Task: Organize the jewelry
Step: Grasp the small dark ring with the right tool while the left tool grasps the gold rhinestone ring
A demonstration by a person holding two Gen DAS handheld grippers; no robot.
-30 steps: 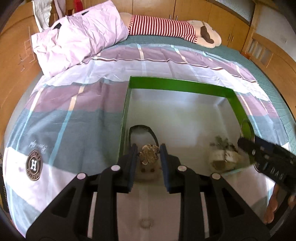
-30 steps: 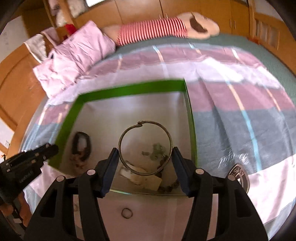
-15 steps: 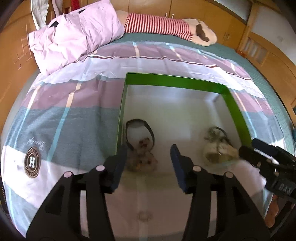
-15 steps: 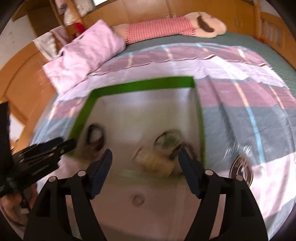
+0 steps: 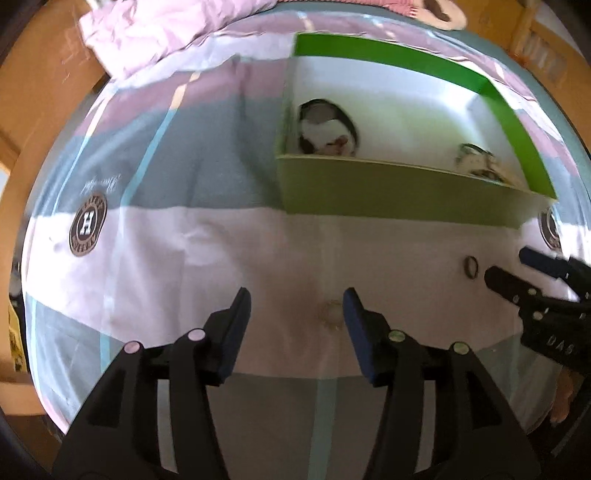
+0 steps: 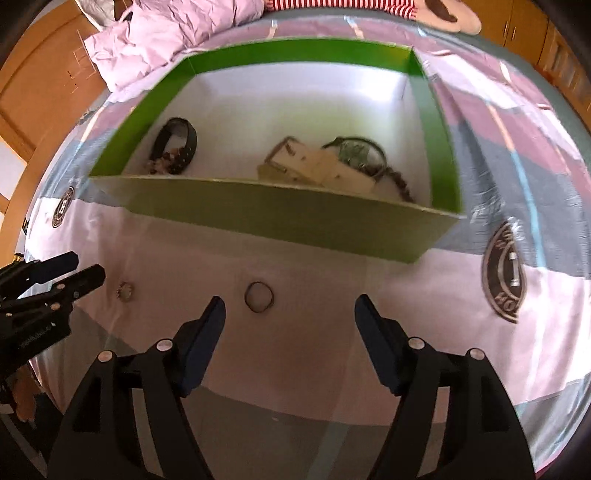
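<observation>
A green box (image 6: 280, 218) with a white inside lies on the bedspread; it also shows in the left wrist view (image 5: 399, 195). In it lie a black bracelet (image 6: 177, 144), a brooch beside it, and a large hoop (image 6: 362, 155) on cream cards. A dark ring (image 6: 259, 297) and a small pale toothed ring (image 6: 125, 291) lie on the sheet in front of the box. My left gripper (image 5: 295, 310) is open and empty, just behind the pale ring (image 5: 332, 312). My right gripper (image 6: 290, 314) is open and empty, just behind the dark ring (image 5: 471, 266).
The bedspread (image 5: 155, 155) is striped pink, grey and white with round logo patches (image 5: 88, 225). A pink pillow (image 6: 177, 33) and a striped plush toy lie at the head of the bed. Wooden cabinets stand around the bed.
Both grippers let go of their pieces into the box, opened, and drew back and down to the sheet in front of it. The brooch and the hoop now lie in the box.
</observation>
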